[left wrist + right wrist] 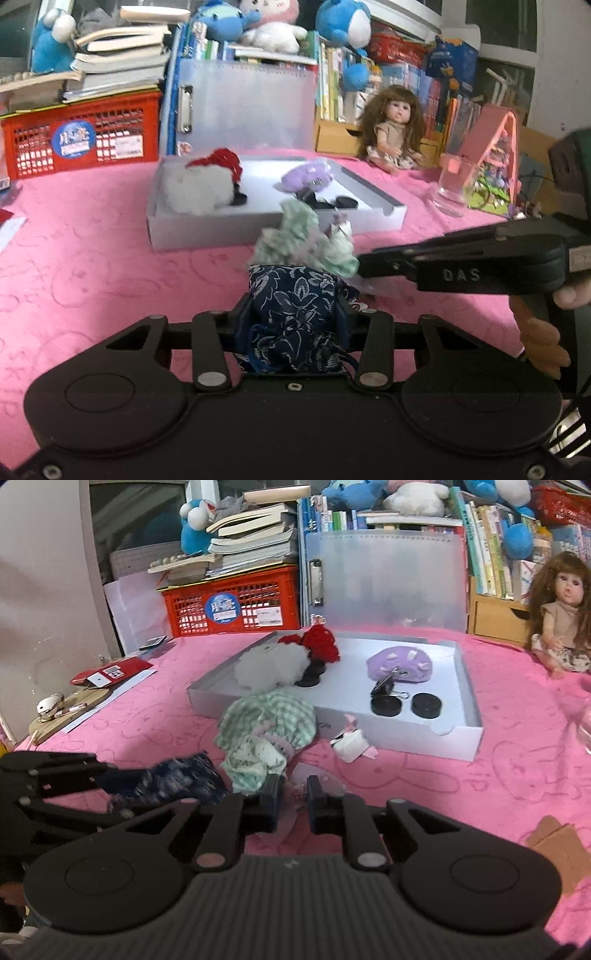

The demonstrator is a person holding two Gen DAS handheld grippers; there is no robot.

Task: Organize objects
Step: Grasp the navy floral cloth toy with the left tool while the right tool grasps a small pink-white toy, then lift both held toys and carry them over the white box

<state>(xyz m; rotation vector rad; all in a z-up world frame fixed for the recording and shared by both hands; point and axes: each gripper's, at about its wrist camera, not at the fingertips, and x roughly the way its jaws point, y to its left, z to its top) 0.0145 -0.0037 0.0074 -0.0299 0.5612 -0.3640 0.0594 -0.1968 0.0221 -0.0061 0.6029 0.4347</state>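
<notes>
Field notes, pink tablecloth (pixel 480 786), both jaws at work. My left gripper (pixel 295 314) was clamped on the dark blue floral pouch (pixel 295 306), the cloth bulging between the pads and held just above the table. My right gripper (pixel 291 797) had its jaws drawn together as far as they go, with a thin pale pink scrap (pixel 295 794) caught between the tips; whether it belonged to the green checked cloth bundle (pixel 266 723) I could not tell. In the left view the right gripper's tip (pixel 364 264) sat against that bundle's edge.

The white tray (pixel 472 701) lay just beyond, already holding a white-and-red fluffy toy (pixel 284 661), a purple fuzzy piece (pixel 400 662), a binder clip (pixel 388 688) and two black discs (pixel 426 704). A small white folded item (pixel 351 744) lay loose just in front of the tray.

My judgement: the step was gathering the soft pieces toward the tray. To do it well I needed to hold the pouch steady, lift the cloth gently so the thin pinch would not slip, and clear the tray's near wall before lowering. The main risk was dragging the loose bundle.
</notes>
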